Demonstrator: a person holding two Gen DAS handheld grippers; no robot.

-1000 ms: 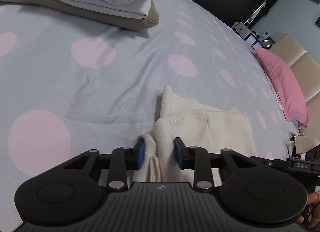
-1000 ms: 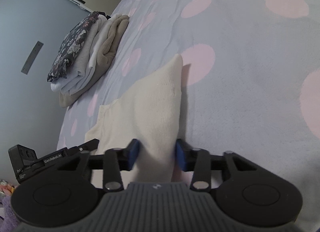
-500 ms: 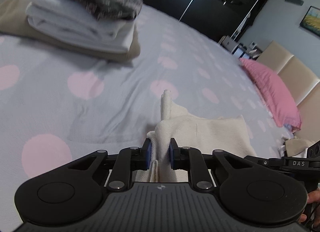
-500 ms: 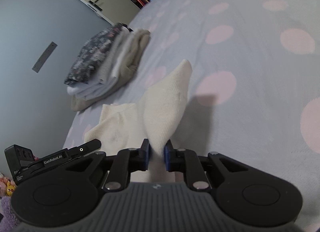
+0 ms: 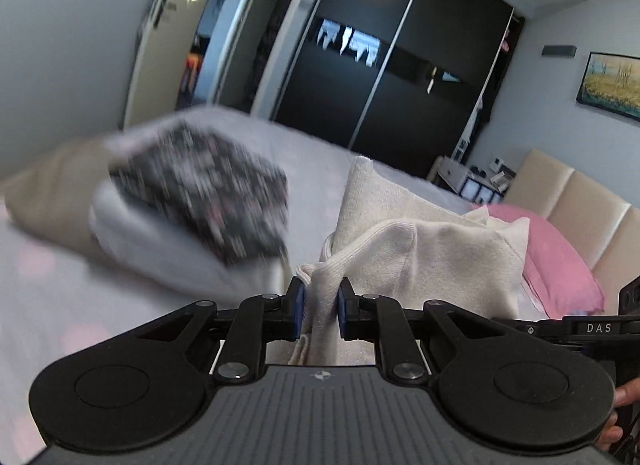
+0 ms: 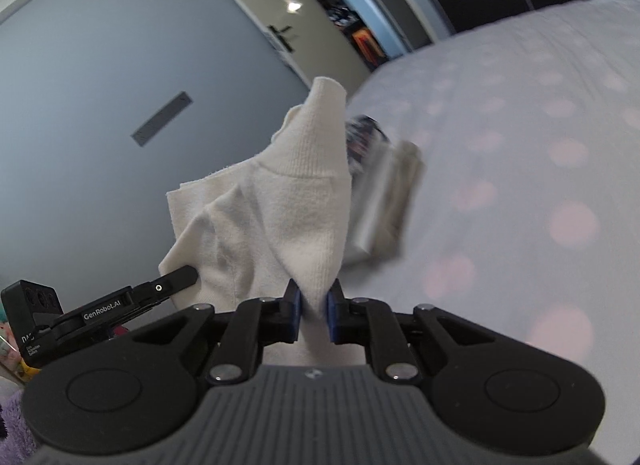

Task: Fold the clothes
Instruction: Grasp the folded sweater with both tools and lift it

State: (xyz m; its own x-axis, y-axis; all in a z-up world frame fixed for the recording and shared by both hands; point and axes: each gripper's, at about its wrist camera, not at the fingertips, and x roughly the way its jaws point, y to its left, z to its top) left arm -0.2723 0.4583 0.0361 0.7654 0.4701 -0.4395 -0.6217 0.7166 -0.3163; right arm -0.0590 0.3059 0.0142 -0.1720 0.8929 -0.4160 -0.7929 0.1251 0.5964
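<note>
left wrist view: the left gripper (image 5: 319, 307) has its jaws drawn narrow, blue pads pinching a bunched fold of the cream garment (image 5: 424, 257). the garment rises up from the pads and spreads to the right, one edge standing tall against the dark wardrobe (image 5: 400, 61). it hangs lifted above the bed (image 5: 72, 289), whose pale cover has faint pink dots. to the left, blurred, sits a stack of folded clothes (image 5: 168, 209): a dark patterned piece on top, white below, beige at the bottom. a pink pillow (image 5: 556, 261) lies at the right by the padded headboard (image 5: 576, 201). a painting (image 5: 610, 85) hangs on the right wall. a fingertip shows at the lower right edge, beside part of the other gripper.

right wrist view: the right gripper (image 6: 313, 315) is likewise nearly closed, its pads clamped on another fold of the same garment (image 6: 280, 201). the cloth stands up from the jaws to a peak, well off the bed (image 6: 520, 145). the stack (image 6: 380, 185) is blurred, just behind the garment's right edge. the left gripper (image 6: 176, 279) reaches in from the lower left, its tip against the cloth. a grey wall (image 6: 80, 105) fills the left side.
</note>
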